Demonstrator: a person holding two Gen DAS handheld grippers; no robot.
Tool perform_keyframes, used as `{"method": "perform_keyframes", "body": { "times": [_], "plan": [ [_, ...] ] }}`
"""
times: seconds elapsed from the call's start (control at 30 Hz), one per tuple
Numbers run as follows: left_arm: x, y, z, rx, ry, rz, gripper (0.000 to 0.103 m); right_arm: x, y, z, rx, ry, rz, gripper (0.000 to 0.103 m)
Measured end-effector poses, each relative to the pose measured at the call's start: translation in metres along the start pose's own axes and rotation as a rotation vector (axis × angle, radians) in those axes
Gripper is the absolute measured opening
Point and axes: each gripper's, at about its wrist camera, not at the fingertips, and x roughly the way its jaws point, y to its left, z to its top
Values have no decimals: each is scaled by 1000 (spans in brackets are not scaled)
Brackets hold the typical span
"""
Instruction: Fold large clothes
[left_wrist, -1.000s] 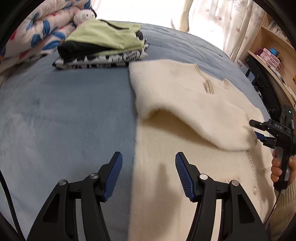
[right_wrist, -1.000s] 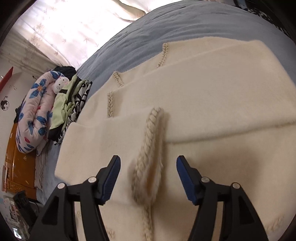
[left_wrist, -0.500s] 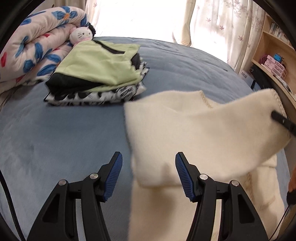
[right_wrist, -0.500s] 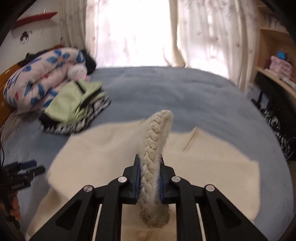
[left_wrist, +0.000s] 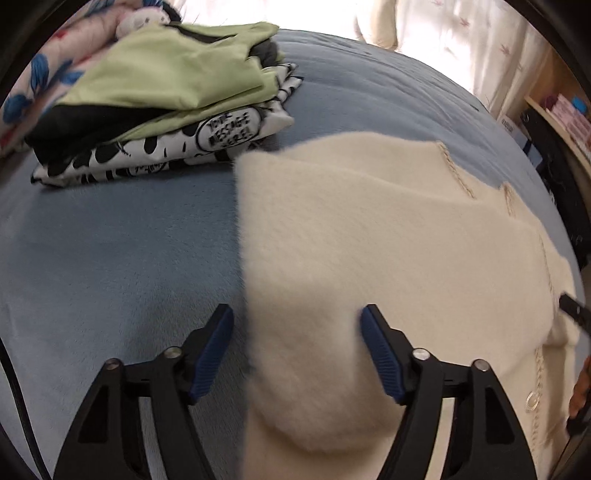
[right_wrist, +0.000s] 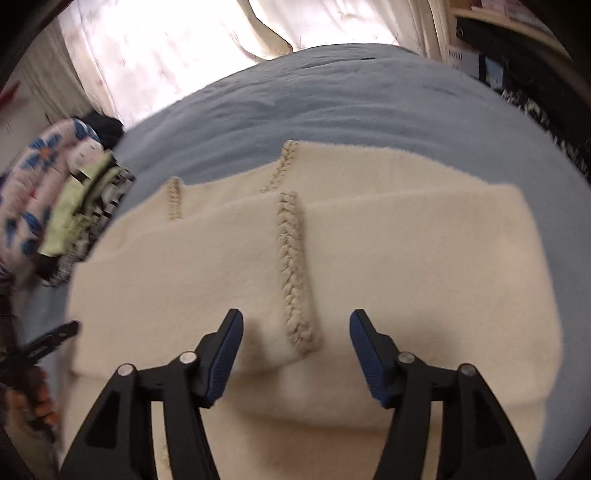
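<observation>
The bed (right_wrist: 332, 110) gives me a broad, soft, blue surface, which is why the cream sweater (right_wrist: 388, 266) lies spread across it, now doubled over on itself so its upper layer sits on the lower with the folded edge facing me. Off at the far left corner the stack of folded clothes (left_wrist: 159, 96) rests against a flowered quilt (right_wrist: 33, 177), kept well apart from the sweater, I judge so finished pieces stay out of the way. The braided trim (right_wrist: 291, 269) lies flat down the top layer, just ahead of my right gripper (right_wrist: 295, 354), whose jaws have just been opening and stand wide with nothing pinched. My left gripper (left_wrist: 297, 349) has been opening too, jaws wide astride the sweater's left edge, not pressing it.
</observation>
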Motion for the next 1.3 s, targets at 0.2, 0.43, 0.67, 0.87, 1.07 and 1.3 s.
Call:
{"method": "perform_keyframes", "body": {
  "times": [0.2, 0.43, 0.67, 0.87, 1.07, 1.3],
  "plan": [
    [21, 19, 14, -78, 23, -87, 80, 24, 7, 4, 15, 32, 6, 61],
    [8, -2, 33, 25, -43, -11, 11, 2, 31, -5, -38, -48, -53, 15],
    [17, -6, 26, 115, -53, 71, 28, 10, 34, -25, -86, -8, -179, 22],
    [-41, -22, 18, 141, -152, 194, 43, -35, 72, -24, -172, -158, -198, 35],
    [-76, -68, 6, 95, -248, 31, 60, -20, 129, -24, -236, -141, -37, 36],
    [-25, -102, 3, -1, -168, -4, 60, 40, 167, -22, -256, -37, 91, 36]
  ]
}}
